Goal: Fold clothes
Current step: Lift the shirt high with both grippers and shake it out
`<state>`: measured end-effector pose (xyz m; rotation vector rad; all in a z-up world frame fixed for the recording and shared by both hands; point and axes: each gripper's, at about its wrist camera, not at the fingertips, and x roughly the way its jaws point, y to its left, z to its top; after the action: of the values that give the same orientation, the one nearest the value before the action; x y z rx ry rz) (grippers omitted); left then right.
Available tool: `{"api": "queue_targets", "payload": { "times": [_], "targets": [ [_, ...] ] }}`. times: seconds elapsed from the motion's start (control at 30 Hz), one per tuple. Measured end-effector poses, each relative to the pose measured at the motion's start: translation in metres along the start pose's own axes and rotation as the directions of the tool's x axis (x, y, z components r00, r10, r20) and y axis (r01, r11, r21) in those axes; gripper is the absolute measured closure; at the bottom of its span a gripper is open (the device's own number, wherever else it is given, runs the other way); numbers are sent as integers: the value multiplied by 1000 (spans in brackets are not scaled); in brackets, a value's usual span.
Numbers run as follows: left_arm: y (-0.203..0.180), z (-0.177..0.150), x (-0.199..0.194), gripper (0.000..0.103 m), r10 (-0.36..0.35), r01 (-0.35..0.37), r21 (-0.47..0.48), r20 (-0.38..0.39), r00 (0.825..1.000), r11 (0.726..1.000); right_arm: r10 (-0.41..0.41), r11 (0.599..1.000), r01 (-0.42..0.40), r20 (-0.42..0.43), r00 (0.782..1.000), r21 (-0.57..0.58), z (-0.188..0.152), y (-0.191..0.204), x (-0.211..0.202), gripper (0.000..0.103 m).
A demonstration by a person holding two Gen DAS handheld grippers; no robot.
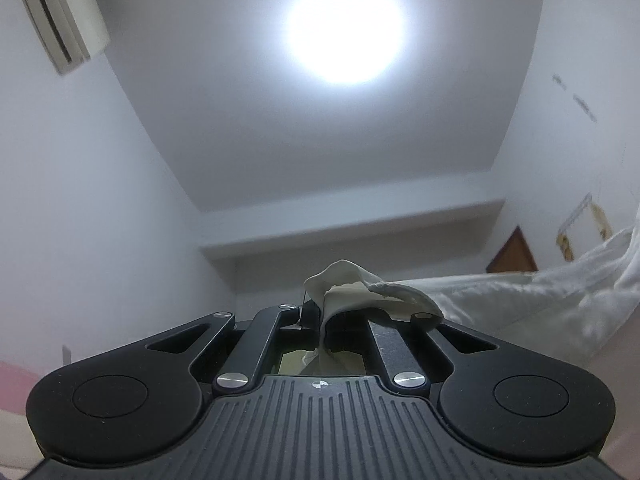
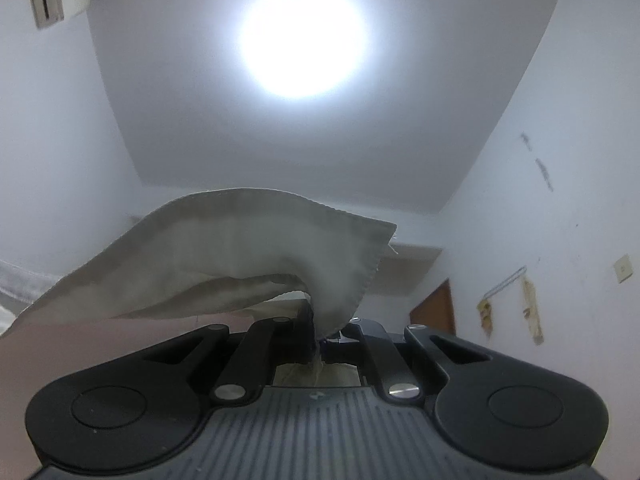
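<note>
Cloth (image 1: 352, 284) between tool (image 1: 322, 328) tips, ceiling lamp (image 1: 346, 28) above.

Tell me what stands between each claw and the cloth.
Nothing: the left claw and the right claw are each already shut on a corner of the pale cloth, lifted toward the ceiling.

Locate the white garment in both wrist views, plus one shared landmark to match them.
Left wrist: white garment, a bunched corner pinched in the shut left gripper at lower centre, with the cloth stretching away to the right edge.
Right wrist: white garment, a broad flap from left edge to centre, clamped in the shut right gripper.
Shared landmark: round ceiling light, top centre in both.
</note>
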<state>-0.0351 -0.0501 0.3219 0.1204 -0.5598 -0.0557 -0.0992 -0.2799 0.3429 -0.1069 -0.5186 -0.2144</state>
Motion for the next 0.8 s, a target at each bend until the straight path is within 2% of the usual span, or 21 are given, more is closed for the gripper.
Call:
{"api": "queue_targets", "payload": {
  "times": [0.13,0.23,0.3,0.43,0.53,0.63,0.7,0.8],
  "targets": [
    [-5,-44,35,100,-4,5,12,-113,994,1000,11,1000,-13,-87,996,-23,-44,14,33,100],
    [-14,-89,69,100,-7,12,24,-202,979,1000,13,999,-21,-162,987,-44,-87,25,63,100],
    [-19,-123,93,100,-11,19,27,-266,964,999,14,998,-26,-219,976,-52,-120,32,86,100],
    [-30,-201,142,100,-7,20,29,-393,919,999,31,996,-59,-360,933,-66,-203,47,142,100],
    [-38,-267,178,100,4,16,36,-493,870,999,38,991,-92,-441,897,-101,-268,63,181,100],
    [-42,-340,200,100,23,16,62,-585,811,998,41,983,-130,-535,844,-131,-341,79,220,100],
    [-41,-389,209,100,35,17,74,-647,762,997,44,978,-159,-609,792,-137,-398,92,241,100],
    [-37,-463,216,100,48,24,86,-741,669,996,49,973,-195,-711,701,-125,-479,113,262,100]
  ]
}}
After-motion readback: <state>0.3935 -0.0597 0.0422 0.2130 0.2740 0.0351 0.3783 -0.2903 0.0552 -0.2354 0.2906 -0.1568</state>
